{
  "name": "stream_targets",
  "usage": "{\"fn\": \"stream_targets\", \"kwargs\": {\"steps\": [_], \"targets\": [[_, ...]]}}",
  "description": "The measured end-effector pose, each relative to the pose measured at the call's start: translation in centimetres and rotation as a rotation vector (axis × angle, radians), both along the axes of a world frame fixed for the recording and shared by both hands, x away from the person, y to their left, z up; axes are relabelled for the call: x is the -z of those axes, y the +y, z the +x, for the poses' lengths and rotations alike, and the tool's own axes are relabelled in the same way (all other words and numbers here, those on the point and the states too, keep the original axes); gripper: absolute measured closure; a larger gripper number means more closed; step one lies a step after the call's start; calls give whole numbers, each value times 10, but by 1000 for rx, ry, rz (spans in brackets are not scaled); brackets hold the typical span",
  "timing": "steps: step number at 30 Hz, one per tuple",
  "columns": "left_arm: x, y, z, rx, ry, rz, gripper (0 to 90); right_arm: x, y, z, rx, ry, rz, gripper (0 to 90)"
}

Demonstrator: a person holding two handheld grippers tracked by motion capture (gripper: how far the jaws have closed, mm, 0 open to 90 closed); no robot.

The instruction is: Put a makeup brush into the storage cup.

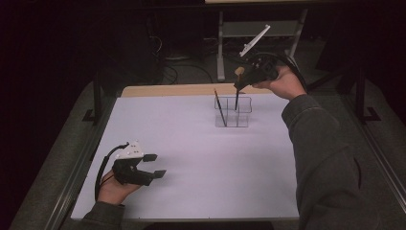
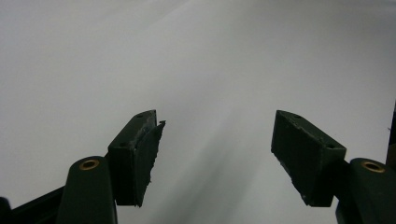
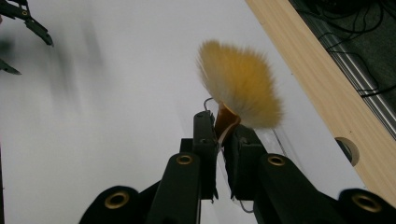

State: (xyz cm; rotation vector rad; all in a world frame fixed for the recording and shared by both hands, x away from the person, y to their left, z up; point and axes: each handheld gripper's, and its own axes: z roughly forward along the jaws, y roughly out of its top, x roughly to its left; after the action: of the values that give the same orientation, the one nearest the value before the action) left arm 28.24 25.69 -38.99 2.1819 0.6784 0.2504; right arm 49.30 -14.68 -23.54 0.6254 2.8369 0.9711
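My right gripper (image 1: pixel 243 80) is held up over the back of the table, shut on a fan brush (image 1: pixel 237 91) just below its bristles. The brush's dark handle points down into a clear acrylic organizer (image 1: pixel 243 120). In the right gripper view the yellow bristles (image 3: pixel 240 84) fan out above the closed jaws of the right gripper (image 3: pixel 223 135). A second thin brush (image 1: pixel 220 108) leans in the organizer's left compartment. My left gripper (image 1: pixel 154 165) rests open at the front left, nothing between its pads (image 2: pixel 137 158).
The white sheet (image 1: pixel 191 158) covers the table, and a wooden strip (image 1: pixel 167 90) shows along its far edge, with a round hole (image 3: pixel 348 150) in it. A metal stand (image 1: pixel 220 43) and cables lie on the dark floor behind.
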Motion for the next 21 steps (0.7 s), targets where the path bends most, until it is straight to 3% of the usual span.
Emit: {"fn": "stream_targets", "kwargs": {"steps": [21], "targets": [[0,2,0,3,-5,2,314,1,5,20,39,-1,-24,824]]}}
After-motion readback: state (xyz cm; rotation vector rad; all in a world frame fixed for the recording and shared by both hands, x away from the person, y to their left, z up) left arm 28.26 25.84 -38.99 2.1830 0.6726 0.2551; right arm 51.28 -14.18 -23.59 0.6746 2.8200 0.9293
